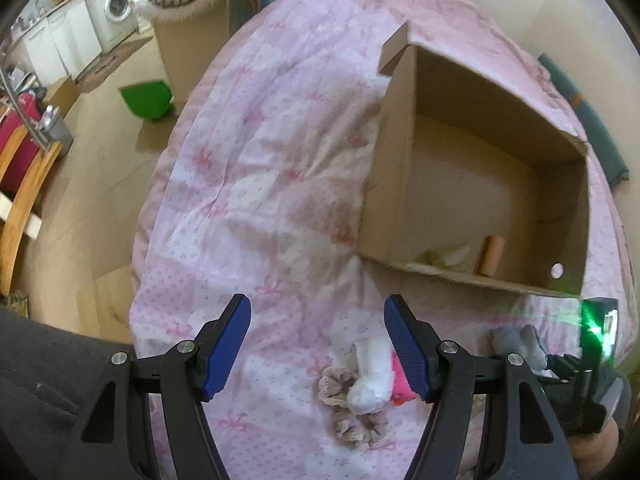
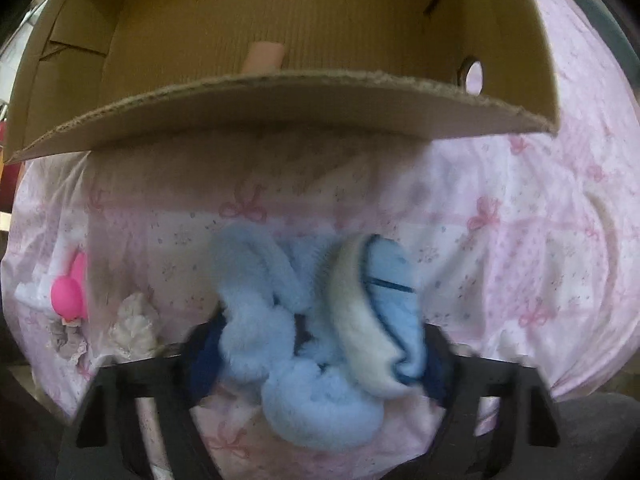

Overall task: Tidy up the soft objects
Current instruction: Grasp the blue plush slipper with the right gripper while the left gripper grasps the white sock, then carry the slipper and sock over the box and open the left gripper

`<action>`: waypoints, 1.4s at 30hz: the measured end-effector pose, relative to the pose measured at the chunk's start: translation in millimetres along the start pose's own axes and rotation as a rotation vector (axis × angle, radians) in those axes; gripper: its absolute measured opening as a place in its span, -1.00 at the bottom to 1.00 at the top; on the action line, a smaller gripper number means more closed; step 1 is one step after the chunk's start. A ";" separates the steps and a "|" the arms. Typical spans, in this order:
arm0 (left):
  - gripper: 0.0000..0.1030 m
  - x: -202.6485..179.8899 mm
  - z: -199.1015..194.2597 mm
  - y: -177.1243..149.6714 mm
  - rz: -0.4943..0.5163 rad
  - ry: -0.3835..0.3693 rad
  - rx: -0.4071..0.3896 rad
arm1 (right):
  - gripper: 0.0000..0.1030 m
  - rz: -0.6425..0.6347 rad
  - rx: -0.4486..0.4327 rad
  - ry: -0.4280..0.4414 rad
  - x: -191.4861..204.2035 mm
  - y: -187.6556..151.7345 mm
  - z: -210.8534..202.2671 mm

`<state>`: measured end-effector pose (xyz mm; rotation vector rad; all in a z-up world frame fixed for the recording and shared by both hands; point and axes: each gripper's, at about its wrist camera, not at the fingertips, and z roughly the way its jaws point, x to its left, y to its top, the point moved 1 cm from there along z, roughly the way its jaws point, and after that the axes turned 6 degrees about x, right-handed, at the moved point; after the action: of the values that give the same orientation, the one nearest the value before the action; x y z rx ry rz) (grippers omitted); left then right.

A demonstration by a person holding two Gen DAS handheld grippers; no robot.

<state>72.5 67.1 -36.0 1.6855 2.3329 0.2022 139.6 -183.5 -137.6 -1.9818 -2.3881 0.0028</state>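
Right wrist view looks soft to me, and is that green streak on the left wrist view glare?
Right wrist view: motion-smeared, the fluffy blue toy and the fingers holding it blurred; the cardboard box rim bows from fisheye and shadows the bedspread. Left wrist view: sharper, open fingers crisp; a green flare streaks across the lower right.

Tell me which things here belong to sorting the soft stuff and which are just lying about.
Job: fluffy blue sock bundle held by right gripper; white sock; beige lace scrunchie; open cardboard box.
Lying about: green plastic bin; white washing machine.
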 end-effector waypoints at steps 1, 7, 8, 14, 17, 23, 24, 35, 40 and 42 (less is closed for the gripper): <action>0.29 2.5 3.3 0.0 -0.008 0.009 0.014 | -0.06 0.000 -0.005 0.001 0.8 -0.3 -1.3; 0.29 3.3 23.5 -4.6 0.012 0.015 0.113 | -0.42 0.015 -0.067 0.027 -5.2 -7.6 -21.0; 0.29 -0.5 25.3 -7.1 0.030 0.013 0.125 | -0.42 0.043 -0.112 0.061 -10.5 -8.3 -31.6; 0.07 -23.7 44.7 -20.9 0.134 -0.062 0.249 | -0.42 0.074 -0.281 0.253 -18.0 -23.2 -74.3; -0.16 -33.5 60.5 -30.5 0.159 -0.094 0.337 | -0.42 0.058 -0.285 0.247 -15.4 -25.0 -73.2; -0.53 -45.9 68.9 -38.9 0.235 -0.058 0.341 | -0.41 0.038 -0.279 0.259 -3.1 -22.9 -69.2; -0.55 -47.3 65.1 -39.5 0.244 -0.069 0.326 | -0.41 0.035 -0.275 0.260 -6.1 -18.0 -66.9; -0.57 -36.3 19.8 -27.1 0.218 -0.028 0.140 | -0.40 -0.047 -0.306 0.304 2.5 -26.8 -78.4; -0.57 -36.3 21.0 -26.0 0.209 -0.003 0.121 | -0.40 -0.066 -0.290 0.292 11.5 -25.5 -74.4; -0.56 -38.3 23.3 -25.5 0.207 0.004 0.119 | -0.40 -0.069 -0.297 0.292 14.6 -26.3 -76.3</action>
<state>67.2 21.9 -60.1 1.9869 2.2106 0.1068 113.4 -175.8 -60.2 -1.8453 -2.3693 -0.6322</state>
